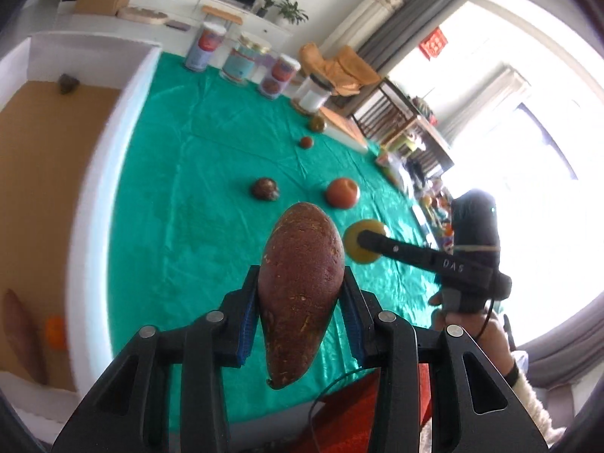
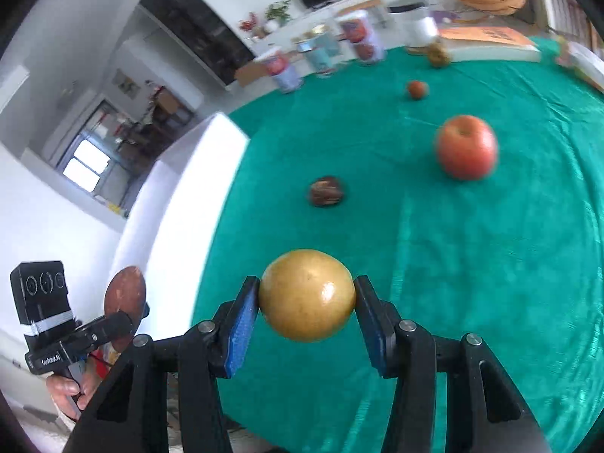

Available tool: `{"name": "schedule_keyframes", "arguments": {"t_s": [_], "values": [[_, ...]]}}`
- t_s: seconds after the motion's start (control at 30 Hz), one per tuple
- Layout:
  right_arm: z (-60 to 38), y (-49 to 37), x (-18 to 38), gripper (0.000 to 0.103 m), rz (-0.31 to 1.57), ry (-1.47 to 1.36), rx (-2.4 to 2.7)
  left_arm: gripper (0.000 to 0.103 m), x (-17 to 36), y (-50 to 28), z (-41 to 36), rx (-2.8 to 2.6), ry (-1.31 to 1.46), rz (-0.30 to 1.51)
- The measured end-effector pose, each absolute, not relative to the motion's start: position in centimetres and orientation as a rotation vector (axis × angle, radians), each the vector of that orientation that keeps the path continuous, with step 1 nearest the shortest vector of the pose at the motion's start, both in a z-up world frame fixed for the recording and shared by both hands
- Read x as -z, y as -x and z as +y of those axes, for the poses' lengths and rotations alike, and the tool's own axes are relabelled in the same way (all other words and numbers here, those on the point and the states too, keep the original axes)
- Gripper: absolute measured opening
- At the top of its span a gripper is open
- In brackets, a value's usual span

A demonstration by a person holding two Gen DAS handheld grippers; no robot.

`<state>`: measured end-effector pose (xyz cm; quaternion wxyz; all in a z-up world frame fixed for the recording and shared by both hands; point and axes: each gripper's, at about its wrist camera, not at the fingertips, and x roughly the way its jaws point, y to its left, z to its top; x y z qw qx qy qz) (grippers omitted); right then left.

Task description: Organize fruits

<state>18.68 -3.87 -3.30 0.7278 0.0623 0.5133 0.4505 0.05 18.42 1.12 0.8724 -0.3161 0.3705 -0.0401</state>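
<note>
1. Progress, judged: partway. The white box (image 1: pixel 94 173) with a brown cardboard floor, at the left of the tabletop (image 1: pixel 211 132), already holds a long sweet potato (image 1: pixel 22 336), a small orange fruit (image 1: pixel 54 332) and a dark lump (image 1: pixel 68 83) in the far corner. I take this box as the collecting place.

2. My left gripper (image 1: pixel 300 324): jaws clamped on a second sweet potato (image 1: pixel 302 287), lifted clear of the cloth, blunt end forward, tapered tip hanging back towards me. Skin reddish-brown, dull, flecked with pale scars.

3. My right gripper (image 2: pixel 306 304): jaws clamped on a yellow pear (image 2: pixel 307 294), pads pressing both flanks, also off the cloth. Near-round, smooth, a bright gleam on its skin, faint freckling.

4. Still out on the green cloth: a red apple (image 2: pixel 466 147), waxy and round with a dimpled top; a dark wrinkled fruit (image 2: pixel 326 190), rough and matt; a small red fruit (image 2: pixel 417 88) further off; a knobbly yellowish-brown one (image 2: pixel 438 53) beside a flat white-edged board (image 2: pixel 490 43). Four loose pieces at least, so more remains than is done.

5. The cloth is satiny, creased, with a sheen. Jars (image 1: pixel 241 60) with printed labels stand along the far edge; not my concern.

6. Both pieces in hand look firm enough for the blue ridged pads; the pear's slick curve seems the likelier to slip.
</note>
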Motion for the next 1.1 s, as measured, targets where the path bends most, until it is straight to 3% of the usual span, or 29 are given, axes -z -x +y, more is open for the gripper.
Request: {"name": "schedule_keyframes", "arguments": {"t_s": [0.17, 0.47, 0.57, 0.67, 0.73, 0.9, 1.1], "values": [[8.9, -12.8, 0.1, 0.051, 1.116, -0.029, -1.264, 0.040, -2.4, 3.9, 27.3, -0.213, 0.687, 0.728], [23.0, -6.7, 2.9, 0.051, 1.120, 0.320, -1.306, 0.041, 5.4, 5.6, 36.3, -0.576, 0.664, 0.929], [23.8, -7.2, 2.8, 0.054, 1.081, 0.301, -1.280, 0.051, 5.5, 6.0, 36.4, -0.603, 0.637, 0.910], [21.7, -8.1, 0.6, 0.064, 0.975, 0.223, -1.273, 0.070, 3.7, 6.4, 35.7, -0.619, 0.597, 0.839], [19.1, -8.8, -1.1, 0.070, 0.875, 0.202, -1.236, 0.074, 2.2, 6.0, 34.3, -0.613, 0.546, 0.787], [9.0, -11.4, -1.1, 0.099, 0.699, 0.189, -1.025, 0.083, -0.9, 2.9, 26.5, -0.418, 0.441, 0.705], [-5.8, -17.0, 6.9, 0.099, 0.782, 0.212, -0.571, 0.088, 1.2, -3.3, 14.2, -0.059, 0.363, 0.768]]}}
